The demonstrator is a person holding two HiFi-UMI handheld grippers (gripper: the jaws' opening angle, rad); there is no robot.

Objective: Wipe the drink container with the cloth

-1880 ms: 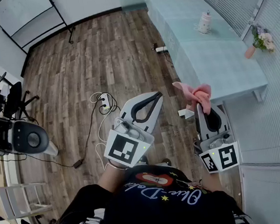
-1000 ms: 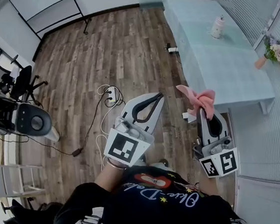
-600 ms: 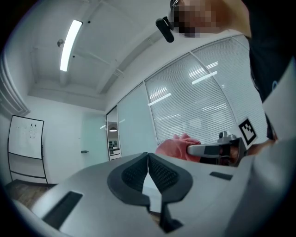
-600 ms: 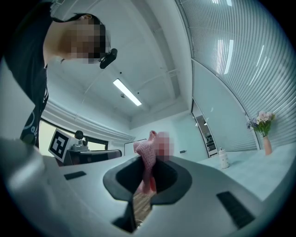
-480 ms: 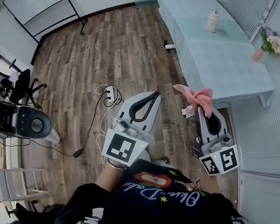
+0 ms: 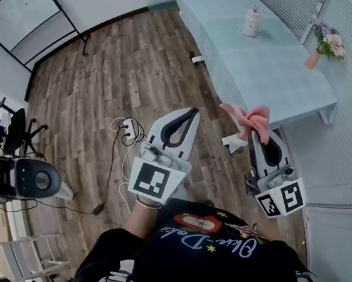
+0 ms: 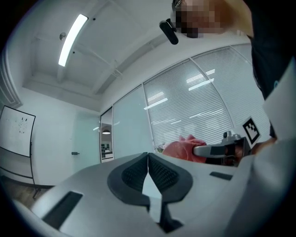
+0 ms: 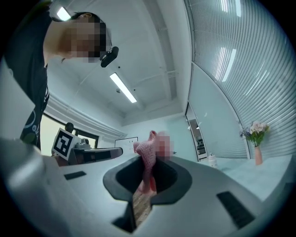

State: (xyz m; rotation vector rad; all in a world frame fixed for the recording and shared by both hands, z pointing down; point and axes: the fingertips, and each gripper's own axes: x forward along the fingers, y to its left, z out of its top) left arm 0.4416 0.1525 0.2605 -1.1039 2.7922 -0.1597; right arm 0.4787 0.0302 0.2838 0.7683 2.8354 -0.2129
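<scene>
the small white drink container (image 6: 251,22) stands upright on the far part of a long table covered in pale blue-green cloth (image 6: 283,87), well ahead of both sets of fingers and touched by neither. in the right gripper view the same container (image 8: 212,159) shows small, to the right of and beyond the fingertips.

the crumpled pink knitted cloth (image 6: 249,121) is pinched at the tips of the right gripper (image 6: 259,139), bunching up past the fingertips. in the right gripper view the jaws of the right gripper (image 8: 149,169) are closed down to a narrow gap filled by a fold of the cloth (image 8: 148,155), which rises above the dark pads (image 8: 169,173).

the left gripper (image 6: 191,112) is held beside the right one, apart from it, with its tips over brown wood-plank floor (image 6: 123,67). in the left gripper view its jaws (image 7: 148,162) meet along a thin line with nothing between them; the cloth (image 7: 182,149) shows just right of the fingertips.

beyond the right fingertips and further to their right, a peach vase of flowers (image 6: 323,47) stands at the table's edge. a white power strip with a coiled cable (image 6: 127,129) lies on the floor left of the left fingertips.
</scene>
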